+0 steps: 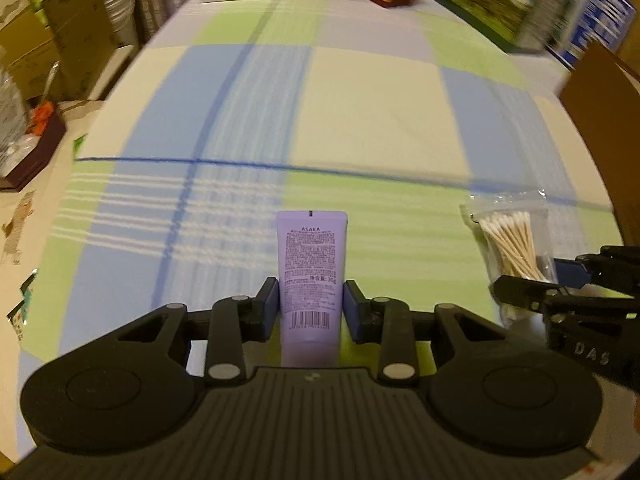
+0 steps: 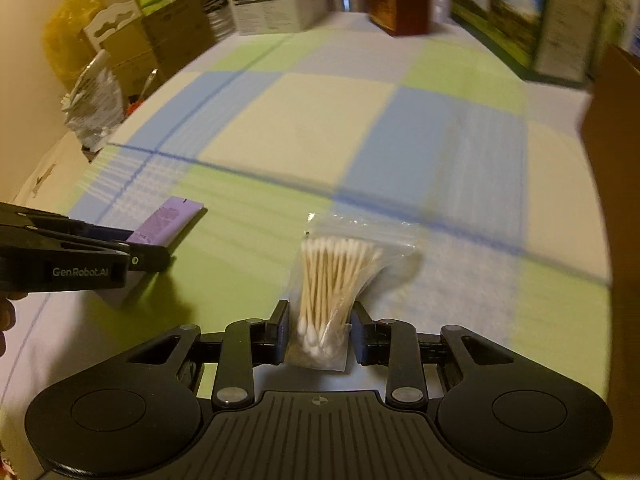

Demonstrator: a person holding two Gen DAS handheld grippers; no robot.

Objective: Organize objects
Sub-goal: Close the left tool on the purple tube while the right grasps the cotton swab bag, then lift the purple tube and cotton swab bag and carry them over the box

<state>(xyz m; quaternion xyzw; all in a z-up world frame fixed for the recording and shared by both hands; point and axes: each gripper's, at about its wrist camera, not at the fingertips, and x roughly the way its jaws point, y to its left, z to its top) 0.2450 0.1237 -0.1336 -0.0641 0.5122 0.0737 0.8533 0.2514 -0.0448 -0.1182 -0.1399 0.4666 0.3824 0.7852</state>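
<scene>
purple tube (image 1: 311,276): a small lilac squeeze tube with black print and a barcode, sticking forward from between the left jaws, its flat crimped end pointing away from the camera; in the right wrist view (image 2: 166,222) it shows from the side, raised above the cloth, with a shadow beneath.
left gripper (image 1: 311,306): jaws closed on the purple tube, a blue pad pressed to each side of it; seen from the right wrist view (image 2: 148,258) as a black arm coming in from the left edge with white lettering on its side.
bag of cotton swabs (image 2: 332,280): a clear zip bag holding a bundle of wooden-stemmed swabs, its lower end between the right jaws and its top fanning forward; in the left wrist view (image 1: 514,248) it sits at the right, near the tube but apart from it.
right gripper (image 2: 320,334): jaws closed on the bag of cotton swabs, pinching plastic and the lower swab tips; in the left wrist view (image 1: 532,280) it enters from the right edge.
counter (image 1: 360,112): covered by a checked cloth of blue, green and cream squares crossed by dark blue lines; the middle is bare.
boxes at the far edge (image 2: 268,4): several printed cartons and a brown one stand along the back, blurred.
brown cardboard (image 1: 600,92): a panel at the right edge.
left surroundings (image 1: 52,40): stacked cardboard boxes and clutter beyond the counter's left side.
</scene>
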